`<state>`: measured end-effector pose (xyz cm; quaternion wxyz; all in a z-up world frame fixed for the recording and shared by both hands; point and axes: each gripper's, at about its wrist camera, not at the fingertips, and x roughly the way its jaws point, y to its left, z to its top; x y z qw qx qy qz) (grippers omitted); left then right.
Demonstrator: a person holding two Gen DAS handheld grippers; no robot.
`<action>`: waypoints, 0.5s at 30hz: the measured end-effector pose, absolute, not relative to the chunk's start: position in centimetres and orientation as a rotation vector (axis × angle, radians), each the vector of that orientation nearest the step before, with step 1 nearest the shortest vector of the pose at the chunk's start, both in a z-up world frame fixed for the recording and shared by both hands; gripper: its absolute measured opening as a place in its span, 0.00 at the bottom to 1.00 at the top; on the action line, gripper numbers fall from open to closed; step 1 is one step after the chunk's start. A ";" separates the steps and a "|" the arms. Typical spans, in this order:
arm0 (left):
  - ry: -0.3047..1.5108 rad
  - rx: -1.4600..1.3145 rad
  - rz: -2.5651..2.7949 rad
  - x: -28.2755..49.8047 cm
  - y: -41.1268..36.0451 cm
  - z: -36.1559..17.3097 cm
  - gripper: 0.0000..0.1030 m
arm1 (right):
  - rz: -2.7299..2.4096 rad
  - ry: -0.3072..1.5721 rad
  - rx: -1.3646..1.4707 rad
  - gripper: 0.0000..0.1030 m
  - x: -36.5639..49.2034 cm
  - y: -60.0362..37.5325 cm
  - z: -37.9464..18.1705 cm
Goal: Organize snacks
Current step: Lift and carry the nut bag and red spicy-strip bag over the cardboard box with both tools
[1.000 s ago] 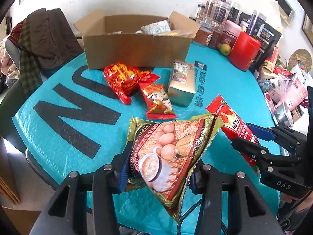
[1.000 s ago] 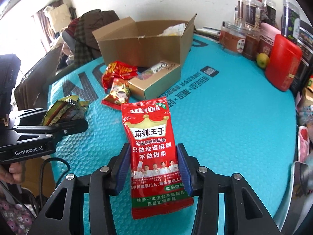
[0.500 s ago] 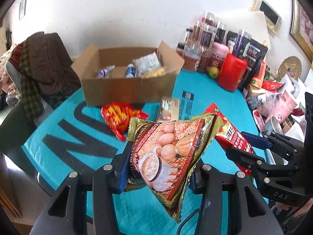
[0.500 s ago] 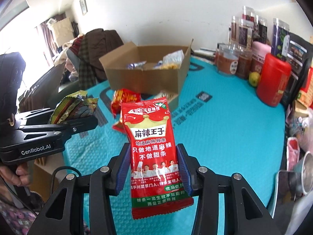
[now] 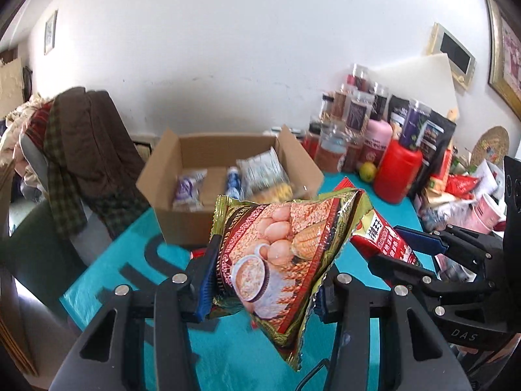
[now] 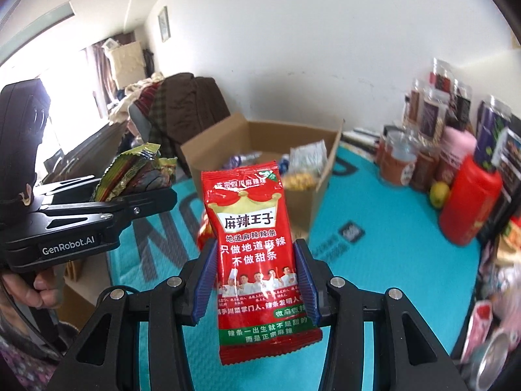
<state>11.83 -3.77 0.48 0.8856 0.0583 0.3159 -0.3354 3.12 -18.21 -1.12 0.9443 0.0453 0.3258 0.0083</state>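
Left wrist view shows the left tongs (image 5: 263, 280) clamped on a cereal bag (image 5: 286, 254), now lifted higher than a second ago. Right tongs (image 6: 255, 280) grip a red snack packet (image 6: 257, 254). Ahead of both, the open cardboard box (image 5: 182, 224) is nearer, so dropping in seems next.

cereal bag (image 5: 286, 254) and red packet (image 6: 257, 247) aloft (both upright).
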 end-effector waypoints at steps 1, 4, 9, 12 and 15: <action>0.648 0.119 -0.694 12.3 -3.9 0.8 0.45 | 0.018 0.654 0.084 0.44 3.7 -18.4 -0.7; 0.627 0.121 -0.688 13.4 -4.4 1.4 0.45 | 0.019 0.630 0.066 0.44 5.1 -18.9 0.2; 0.598 0.123 -0.684 15.5 -5.3 2.3 0.45 | 0.023 0.605 0.045 0.44 7.5 -19.8 1.4; 0.577 0.122 -0.680 16.8 -5.7 2.8 0.45 | 0.029 0.590 0.037 0.44 9.0 -20.3 2.1; 0.562 0.112 -0.679 18.3 -6.0 3.4 0.45 | 0.039 0.577 0.028 0.44 10.8 -20.7 2.8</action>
